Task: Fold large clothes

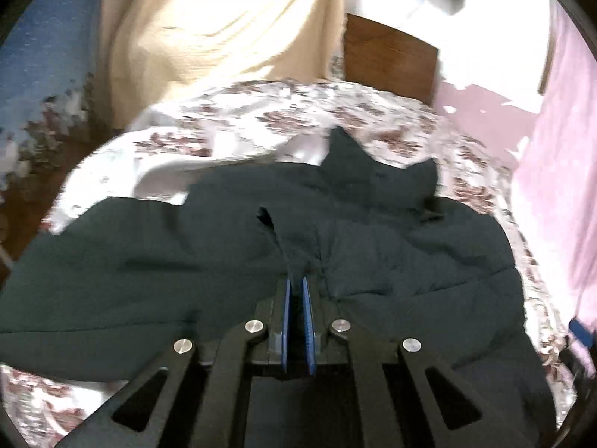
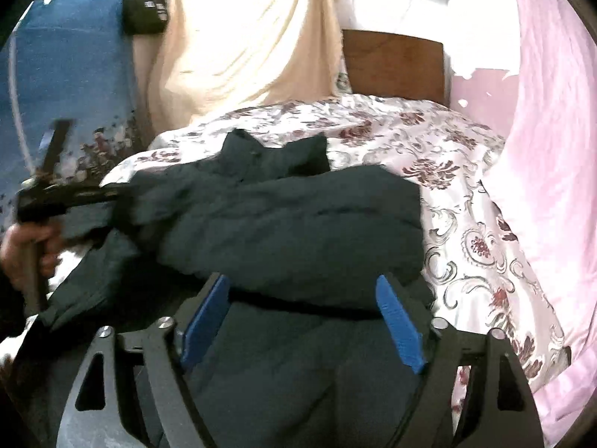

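Your left hand-held gripper (image 1: 297,280) sits at the lower centre of the left wrist view. Its two blue pads (image 1: 285,321) are drawn nearly together, and a ridge of the dark garment (image 1: 224,254) is pinched between them. The fabric rises from the pads in a narrow fold toward the middle of the frame.

Your right hand-held gripper (image 2: 302,287) occupies the lower centre of the right wrist view. Its blue pads (image 2: 399,326) stand wide apart and grip nothing. A thick folded roll of the dark garment (image 2: 298,231) lies just beyond the fingertips, and more of the same cloth lies beneath and between the fingers.

The garment lies on the bed (image 2: 466,224), spread across the lower and middle part of both views. Two pointed flaps of it stick up toward the headboard (image 2: 391,63) at upper centre. The bedcover is white with dark red flowers.

In the right wrist view, your left hand (image 2: 26,250) appears at the left edge of the frame, holding the other gripper's handle, with the dark cloth running up to that tool.

A black bag (image 2: 145,11) hangs at upper left of the right wrist view beside a cream cloth (image 2: 242,37); its contents cannot be seen. A pink cloth (image 2: 552,149) fills the right edge.
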